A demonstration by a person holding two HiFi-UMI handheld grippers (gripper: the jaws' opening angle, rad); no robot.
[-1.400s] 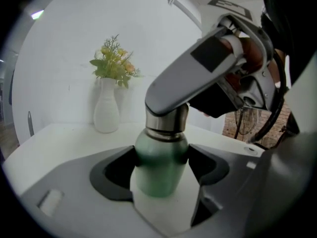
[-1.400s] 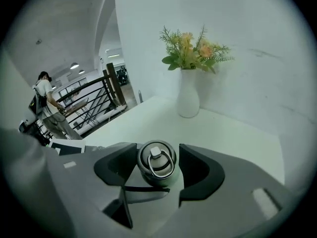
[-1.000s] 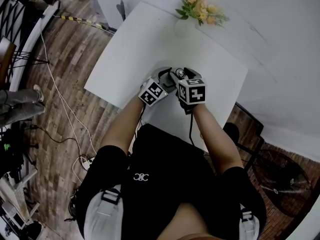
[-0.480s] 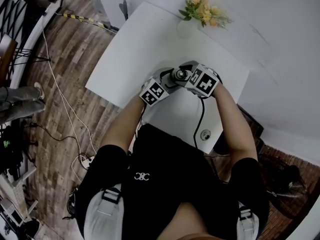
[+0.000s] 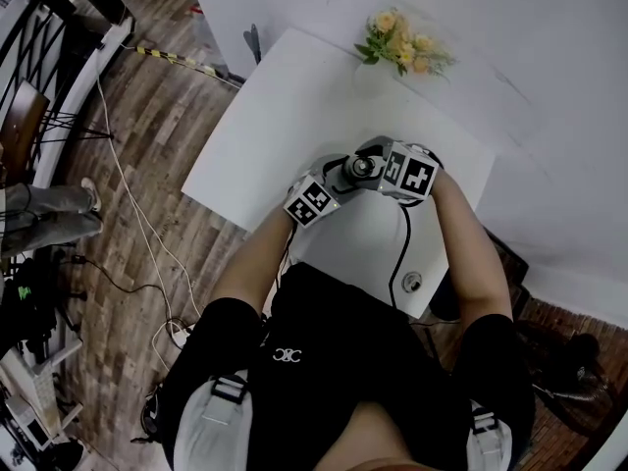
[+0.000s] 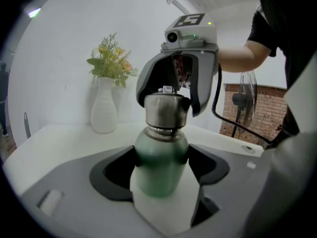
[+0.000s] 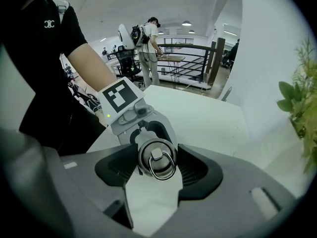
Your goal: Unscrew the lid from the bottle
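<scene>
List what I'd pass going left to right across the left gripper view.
In order: vase of flowers → bottle → fan.

Wood floor (image 5: pixel 147 165), white wall (image 5: pixel 549 47), white table (image 5: pixel 285 116) w/ flower vase (image 6: pixel 104 110).

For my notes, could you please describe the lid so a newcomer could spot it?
On the white table, the left gripper clamps a green bottle. The lid is its steel cap, between the right gripper's jaws, topped by a wire ring.
</scene>
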